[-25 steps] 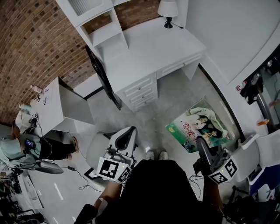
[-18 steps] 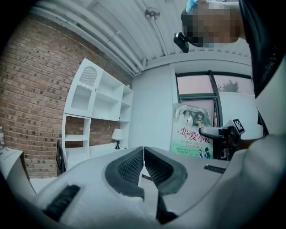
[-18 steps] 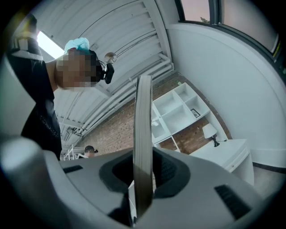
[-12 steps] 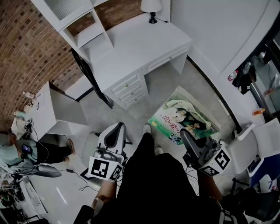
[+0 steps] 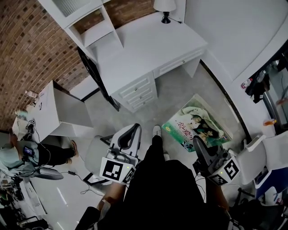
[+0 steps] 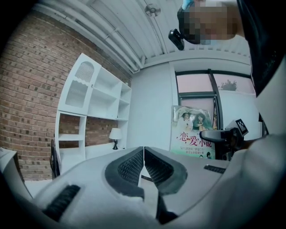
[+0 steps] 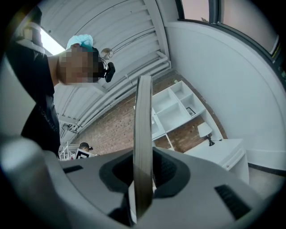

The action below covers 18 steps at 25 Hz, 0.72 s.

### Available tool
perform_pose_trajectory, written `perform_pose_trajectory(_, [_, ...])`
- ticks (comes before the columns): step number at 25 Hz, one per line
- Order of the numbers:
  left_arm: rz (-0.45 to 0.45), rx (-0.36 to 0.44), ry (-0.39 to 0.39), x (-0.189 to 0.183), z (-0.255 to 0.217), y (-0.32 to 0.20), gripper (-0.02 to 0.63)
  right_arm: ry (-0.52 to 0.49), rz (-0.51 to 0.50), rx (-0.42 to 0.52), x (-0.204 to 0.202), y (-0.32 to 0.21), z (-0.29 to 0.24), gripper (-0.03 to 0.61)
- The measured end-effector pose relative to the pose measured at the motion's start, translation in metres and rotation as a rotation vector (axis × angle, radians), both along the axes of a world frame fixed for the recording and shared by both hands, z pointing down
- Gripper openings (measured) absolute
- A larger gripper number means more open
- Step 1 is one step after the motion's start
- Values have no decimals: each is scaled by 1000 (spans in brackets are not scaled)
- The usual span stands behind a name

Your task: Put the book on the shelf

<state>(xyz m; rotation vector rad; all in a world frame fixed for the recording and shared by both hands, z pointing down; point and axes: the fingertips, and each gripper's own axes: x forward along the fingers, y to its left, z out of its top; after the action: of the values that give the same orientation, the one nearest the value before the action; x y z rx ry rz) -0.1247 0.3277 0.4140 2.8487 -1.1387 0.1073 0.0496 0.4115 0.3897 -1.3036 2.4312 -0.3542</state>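
Left gripper (image 6: 143, 151): jaws together, nothing between them.
Right gripper (image 5: 198, 144): clamped on the book (image 5: 194, 124), edge-on.
Shelf (image 5: 96, 28): well ahead of both grippers.

The shelf (image 5: 96, 33) and lamp (image 5: 164, 5) run off the head view's top edge.

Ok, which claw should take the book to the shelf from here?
Right. The right claw is shut on the book, held edge-on between its pads. The left claw is shut with nothing in it. The shelf stands ahead, at the desk.
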Motion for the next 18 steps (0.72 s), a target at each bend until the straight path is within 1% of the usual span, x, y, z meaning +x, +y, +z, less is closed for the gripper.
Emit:
perform_pose_trajectory(2, [8, -2, -8, 7, 4, -17, 20, 9, 0, -12, 3, -21, 4, 78])
perform_pose_trajectory(5, [10, -39, -8, 11, 14, -38, 20, 27, 8, -25, 5, -46, 10, 78])
perform_pose_trajectory(11, [11, -71, -5, 22, 17, -81, 20, 9, 3, -63, 14, -90, 16, 78])
perform_pose_trajectory(14, [16, -77, -17, 23, 19, -109, 20, 5, 21, -68, 22, -117, 16, 78])
perform_pose_trajectory(18, [8, -92, -6, 19, 20, -140, 20, 4, 42, -84, 30, -150, 19, 78])
